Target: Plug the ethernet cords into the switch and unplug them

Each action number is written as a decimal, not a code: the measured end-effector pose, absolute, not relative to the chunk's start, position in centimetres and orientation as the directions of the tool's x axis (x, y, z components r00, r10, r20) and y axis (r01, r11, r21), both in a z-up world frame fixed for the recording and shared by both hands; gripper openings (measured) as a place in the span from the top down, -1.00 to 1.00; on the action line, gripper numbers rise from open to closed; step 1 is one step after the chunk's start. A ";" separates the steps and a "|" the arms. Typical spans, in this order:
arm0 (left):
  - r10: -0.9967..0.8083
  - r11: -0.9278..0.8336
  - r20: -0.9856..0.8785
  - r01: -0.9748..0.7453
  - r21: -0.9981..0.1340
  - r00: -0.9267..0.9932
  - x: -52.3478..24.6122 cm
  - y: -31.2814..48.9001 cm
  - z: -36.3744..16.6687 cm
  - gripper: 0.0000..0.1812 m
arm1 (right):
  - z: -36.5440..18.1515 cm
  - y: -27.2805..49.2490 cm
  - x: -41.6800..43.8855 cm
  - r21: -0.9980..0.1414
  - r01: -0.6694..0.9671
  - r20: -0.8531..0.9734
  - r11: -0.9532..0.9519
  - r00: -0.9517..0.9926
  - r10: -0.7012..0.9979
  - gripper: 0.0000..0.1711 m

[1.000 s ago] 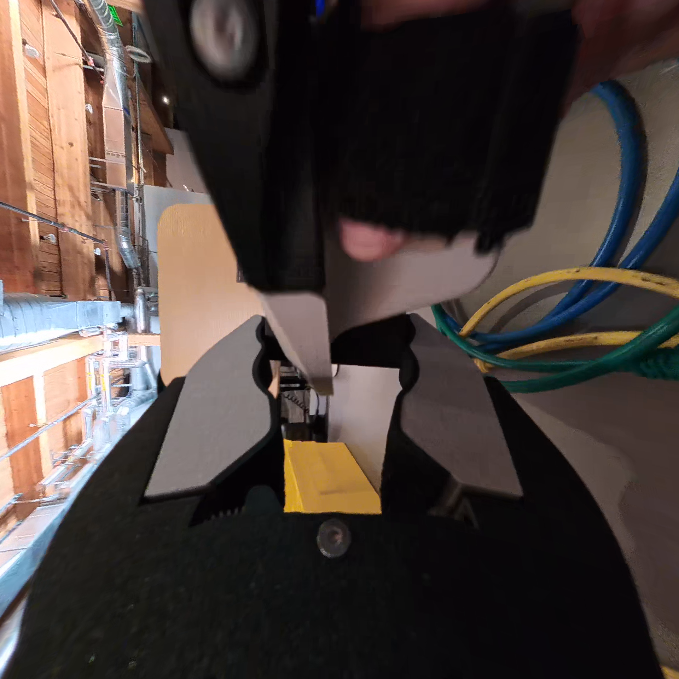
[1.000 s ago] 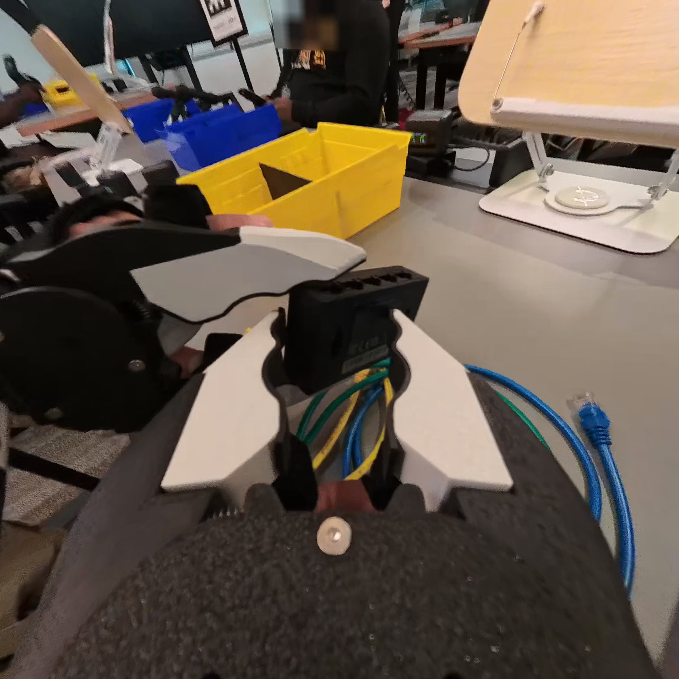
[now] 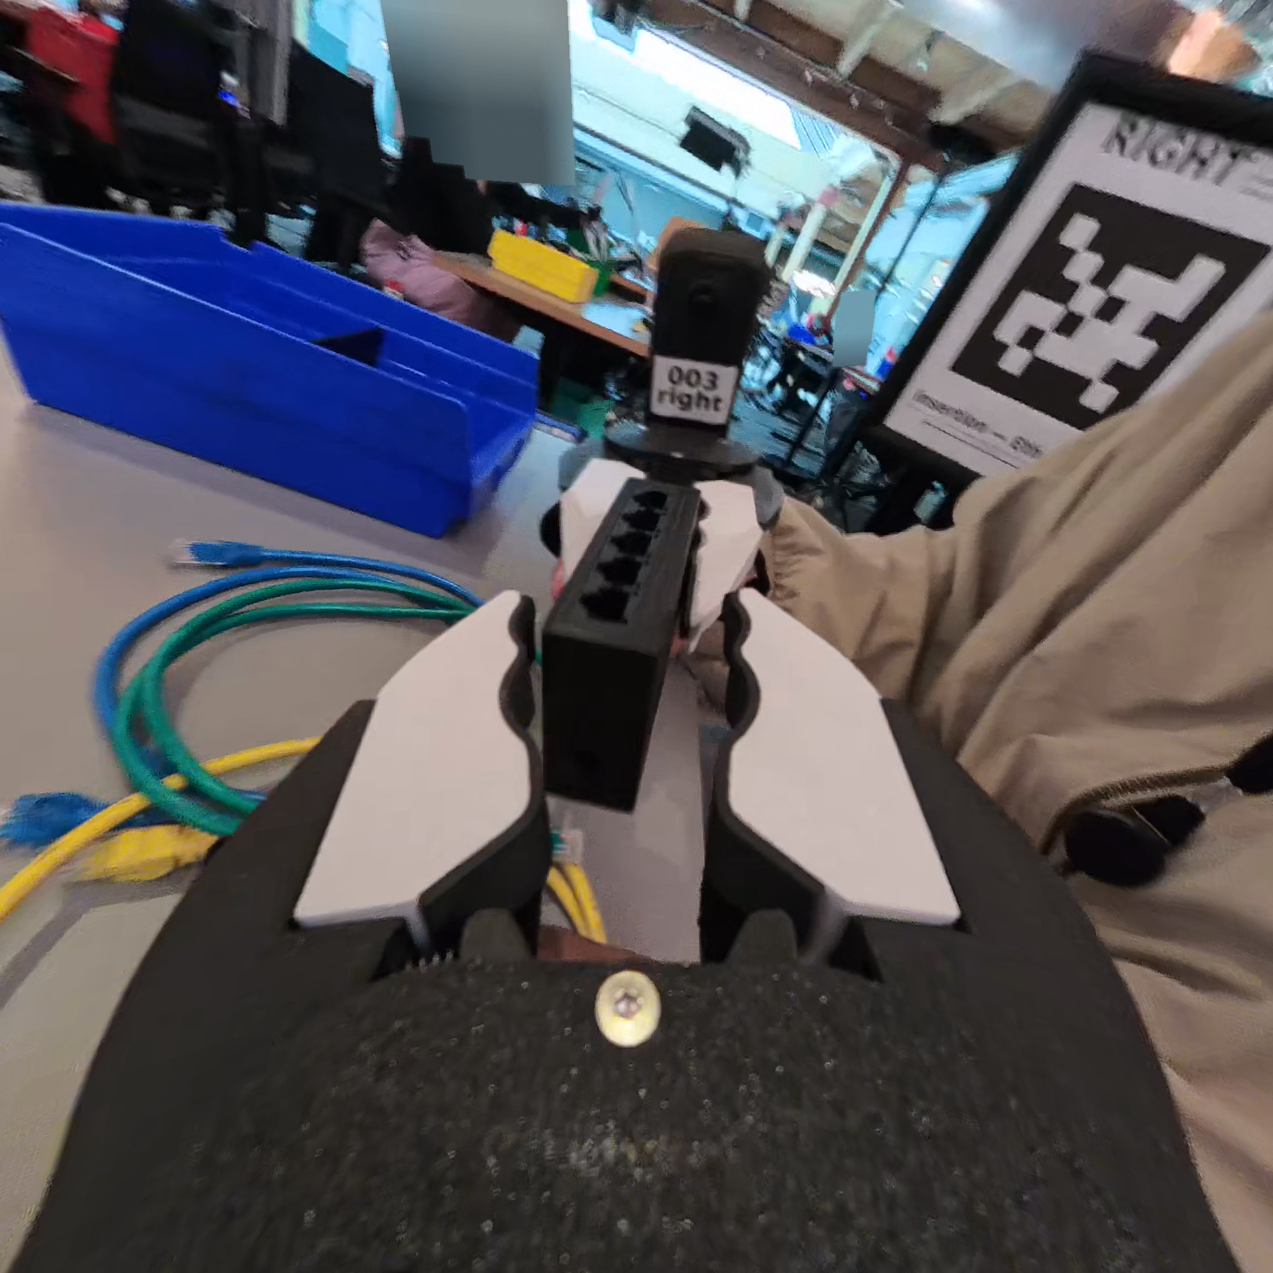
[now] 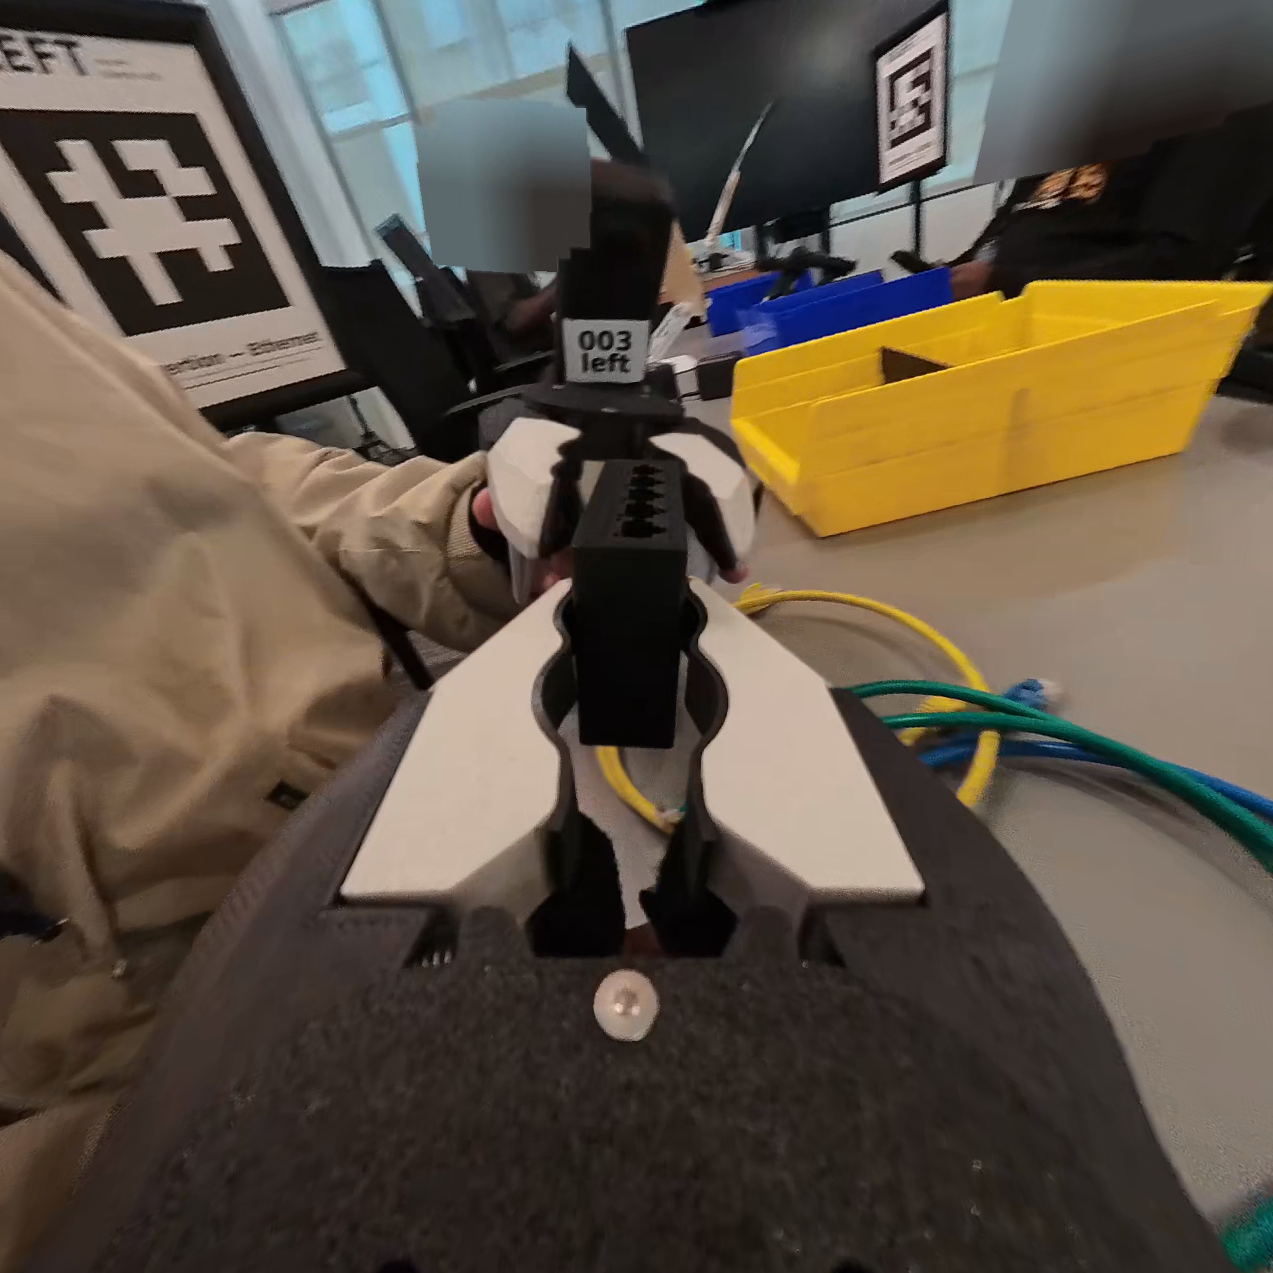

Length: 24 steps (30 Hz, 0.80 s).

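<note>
Black switch [image 3: 606,661] in the middle of both views, lifted above the grey bench [image 3: 69,516], row of ports facing up. In the right wrist view, right gripper [image 4: 630,592] with fingers clamped on the near end of the switch, both white pads pressing its sides. In the left wrist view, left gripper [image 3: 627,606] with fingers apart around the other end, a clear gap on the right side; on the left side contact not possible to tell. Blue cord [image 3: 138,634], green cord [image 3: 158,689] and yellow cord [image 3: 83,854] lying loose in loops on the bench, at left of the left wrist view. Blue bin [image 3: 241,386] at upper left there; yellow bin [image 4: 964,441] at upper right of the right wrist view. Beige sleeve [image 3: 999,551] at right of the left wrist view.
</note>
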<state>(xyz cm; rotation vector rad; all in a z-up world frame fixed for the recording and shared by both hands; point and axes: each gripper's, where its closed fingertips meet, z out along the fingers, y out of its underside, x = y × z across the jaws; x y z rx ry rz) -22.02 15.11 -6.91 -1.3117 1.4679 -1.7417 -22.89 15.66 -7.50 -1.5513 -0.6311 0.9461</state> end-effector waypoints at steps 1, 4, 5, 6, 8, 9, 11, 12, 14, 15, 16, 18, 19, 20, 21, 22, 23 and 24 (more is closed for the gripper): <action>-0.844 -0.270 0.338 -0.214 -0.939 -0.417 -22.0 14.6 -7.2 0.43 | -7.7 15.4 -23.4 -0.973 -0.097 -0.227 -0.207 0.511 0.829 0.70; -0.824 -0.260 0.338 -0.227 -0.938 -0.455 -22.1 13.6 -7.4 0.55 | -8.1 14.8 -24.1 -0.970 -0.080 -0.238 -0.228 0.472 0.849 0.70; -0.822 -0.267 0.346 -0.231 -0.936 -0.452 -22.1 13.7 -7.5 0.59 | -8.2 14.7 -24.2 -0.969 -0.076 -0.244 -0.236 0.466 0.851 0.70; -0.829 -0.259 0.337 -0.228 -0.938 -0.447 -22.1 13.8 -7.5 0.65 | -8.4 14.8 -24.0 -0.967 -0.075 -0.248 -0.242 0.474 0.845 0.70; -0.845 -0.224 0.305 -0.227 -0.948 -0.440 -22.0 13.8 -7.6 0.68 | -8.7 14.9 -24.0 -0.966 -0.080 -0.255 -0.247 0.471 0.845 0.69; -0.854 -0.209 0.292 -0.229 -0.951 -0.431 -22.0 14.0 -7.6 0.68 | -8.8 15.0 -23.9 -0.965 -0.081 -0.258 -0.251 0.479 0.839 0.69; -0.875 -0.181 0.255 -0.210 -0.961 -0.412 -22.0 14.3 -7.4 0.68 | -9.2 15.7 -23.4 -0.963 -0.079 -0.262 -0.259 0.517 0.815 0.56; -0.879 -0.175 0.248 -0.208 -0.962 -0.408 -22.1 14.4 -7.3 0.68 | -9.4 15.7 -23.2 -0.961 -0.068 -0.262 -0.267 0.520 0.813 0.52; -0.887 -0.155 0.229 -0.208 -0.966 -0.401 -22.1 14.4 -7.3 0.68 | -9.9 15.5 -23.2 -0.964 -0.038 -0.244 -0.262 0.509 0.825 0.56; -0.891 -0.144 0.215 -0.202 -0.969 -0.399 -22.0 14.4 -7.2 0.68 | -9.9 15.1 -23.5 -0.967 -0.029 -0.235 -0.254 0.487 0.841 0.68; -0.891 -0.141 0.212 -0.199 -0.970 -0.401 -22.0 14.3 -7.1 0.68 | -9.9 14.9 -23.7 -0.968 -0.026 -0.232 -0.250 0.479 0.847 0.69; -0.891 -0.147 0.212 -0.186 -0.971 -0.401 -22.0 14.1 -6.7 0.68 | -9.8 14.8 -23.8 -0.974 -0.021 -0.210 -0.227 0.470 0.857 0.69; -0.891 -0.154 0.210 -0.167 -0.974 -0.403 -22.0 14.1 -6.3 0.68 | -9.3 14.8 -23.7 -0.977 -0.040 -0.203 -0.209 0.467 0.861 0.69; -0.888 -0.172 0.216 -0.141 -0.975 -0.407 -22.1 14.0 -5.7 0.68 | -8.5 14.8 -23.5 -0.978 -0.080 -0.208 -0.193 0.459 0.864 0.69; -0.880 -0.197 0.228 -0.117 -0.973 -0.417 -22.1 14.0 -5.2 0.68 | -7.8 14.7 -23.4 -0.975 -0.119 -0.220 -0.186 0.445 0.868 0.70; -0.872 -0.220 0.241 -0.099 -0.970 -0.425 -22.1 13.8 -4.7 0.68 | -7.3 14.6 -23.4 -0.971 -0.148 -0.233 -0.186 0.428 0.873 0.70; -0.868 -0.235 0.248 -0.084 -0.968 -0.429 -22.1 13.7 -4.4 0.68 | -7.1 14.5 -23.4 -0.969 -0.167 -0.238 -0.184 0.418 0.877 0.69; -0.867 -0.244 0.249 -0.068 -0.967 -0.431 -22.1 13.6 -4.1 0.67 | -6.7 14.4 -23.4 -0.965 -0.195 -0.241 -0.174 0.410 0.879 0.69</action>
